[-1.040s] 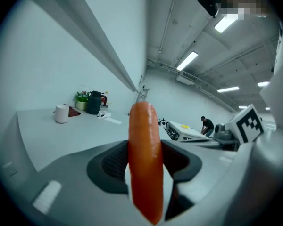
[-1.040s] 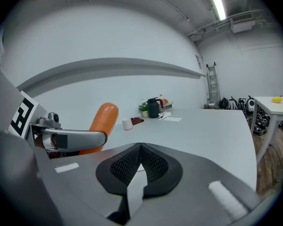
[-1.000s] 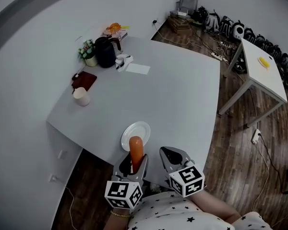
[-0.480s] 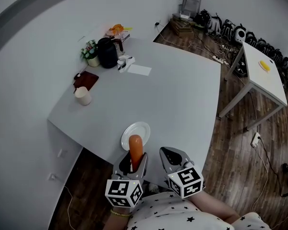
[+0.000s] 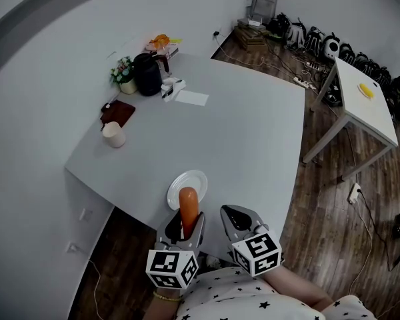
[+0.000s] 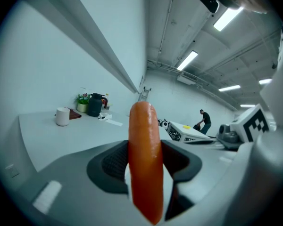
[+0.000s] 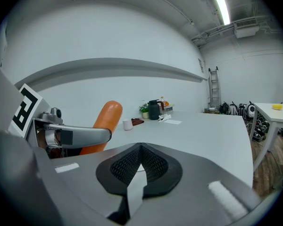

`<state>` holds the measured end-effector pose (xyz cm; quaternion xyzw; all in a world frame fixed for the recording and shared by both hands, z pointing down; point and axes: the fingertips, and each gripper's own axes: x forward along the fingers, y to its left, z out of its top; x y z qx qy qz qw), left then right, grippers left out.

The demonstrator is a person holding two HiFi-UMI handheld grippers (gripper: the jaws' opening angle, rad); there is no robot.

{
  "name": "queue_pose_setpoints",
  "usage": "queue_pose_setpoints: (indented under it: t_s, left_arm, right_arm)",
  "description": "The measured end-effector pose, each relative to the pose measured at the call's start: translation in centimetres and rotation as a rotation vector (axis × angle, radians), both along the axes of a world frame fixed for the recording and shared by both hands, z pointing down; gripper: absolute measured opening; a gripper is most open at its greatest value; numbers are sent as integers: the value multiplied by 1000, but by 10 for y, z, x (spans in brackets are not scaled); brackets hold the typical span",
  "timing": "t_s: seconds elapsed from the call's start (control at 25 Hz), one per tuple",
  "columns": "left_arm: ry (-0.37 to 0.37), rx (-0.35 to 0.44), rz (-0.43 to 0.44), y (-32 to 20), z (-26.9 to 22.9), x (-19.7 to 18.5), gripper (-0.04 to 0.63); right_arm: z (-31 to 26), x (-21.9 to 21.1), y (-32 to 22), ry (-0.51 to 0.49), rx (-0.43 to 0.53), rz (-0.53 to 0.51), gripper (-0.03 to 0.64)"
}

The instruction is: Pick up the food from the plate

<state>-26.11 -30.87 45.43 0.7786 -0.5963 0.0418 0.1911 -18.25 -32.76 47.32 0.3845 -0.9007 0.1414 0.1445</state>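
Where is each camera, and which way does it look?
Head view: on the person's head, looking down at grey table, round white plate, left gripper, right gripper, starry sleeve.
Left gripper view: on that gripper, looking along jaws shut on long orange sausage.
Right gripper view: on that gripper, looking along shut jaws across the table.
All share the sausage.

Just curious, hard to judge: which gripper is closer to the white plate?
Left. The left gripper, holding the sausage, is at the plate's near edge; the right gripper, empty, sits farther right.
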Motion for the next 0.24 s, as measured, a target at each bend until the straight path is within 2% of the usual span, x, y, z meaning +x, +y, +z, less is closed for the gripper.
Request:
queue_pose_setpoints:
  t_s: [0.24]
  left_arm:
    - [-2, 6, 2, -1, -1, 1, 212]
  right_arm:
    - [3, 0, 0, -2, -1, 5, -2]
